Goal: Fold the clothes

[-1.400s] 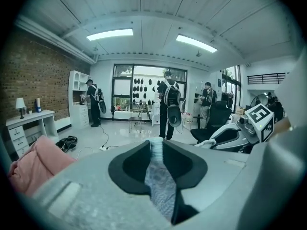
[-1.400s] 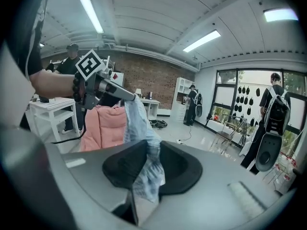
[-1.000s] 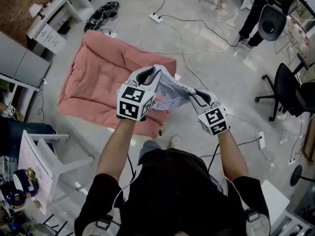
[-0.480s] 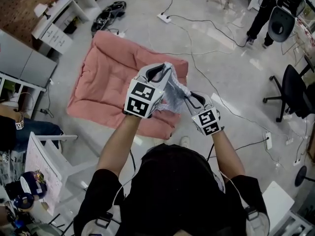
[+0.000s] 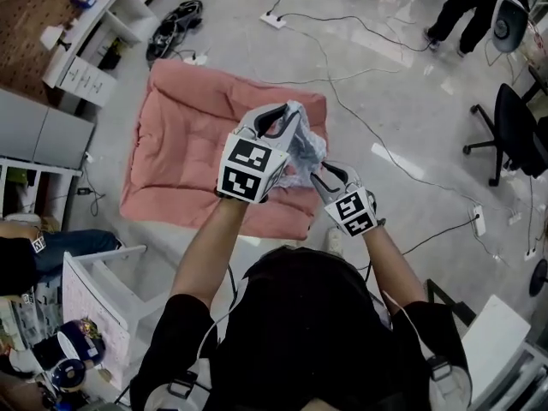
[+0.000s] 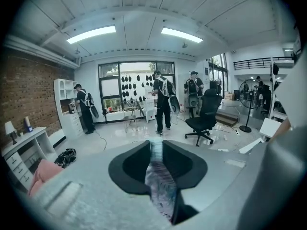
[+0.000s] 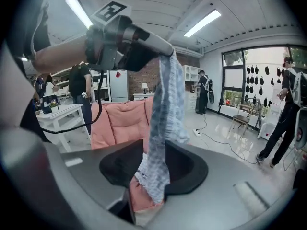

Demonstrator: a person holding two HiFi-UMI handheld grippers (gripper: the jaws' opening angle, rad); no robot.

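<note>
A small pale patterned garment (image 5: 306,148) hangs bunched in the air between my two grippers, above a pink cushion (image 5: 188,135) on the floor. My left gripper (image 5: 289,114) is shut on the garment's top; the left gripper view shows the cloth (image 6: 158,181) pinched in its jaws (image 6: 156,147). My right gripper (image 5: 318,174) sits just below and to the right. Its jaws (image 7: 152,150) have just been opening, and the cloth (image 7: 165,104) hangs loosely down through the gap from the left gripper (image 7: 163,47). The pink cushion (image 7: 120,119) shows behind.
Cables (image 5: 360,84) and a power strip (image 5: 274,20) lie on the grey floor beyond the cushion. A black office chair (image 5: 514,122) stands at the right, white shelves (image 5: 94,24) at the upper left, a white table (image 5: 94,289) at the lower left. A person (image 5: 467,7) stands far right.
My right gripper has moved left and down, close under the left one. The garment, stretched between them a second ago, now hangs bunched and narrow.
</note>
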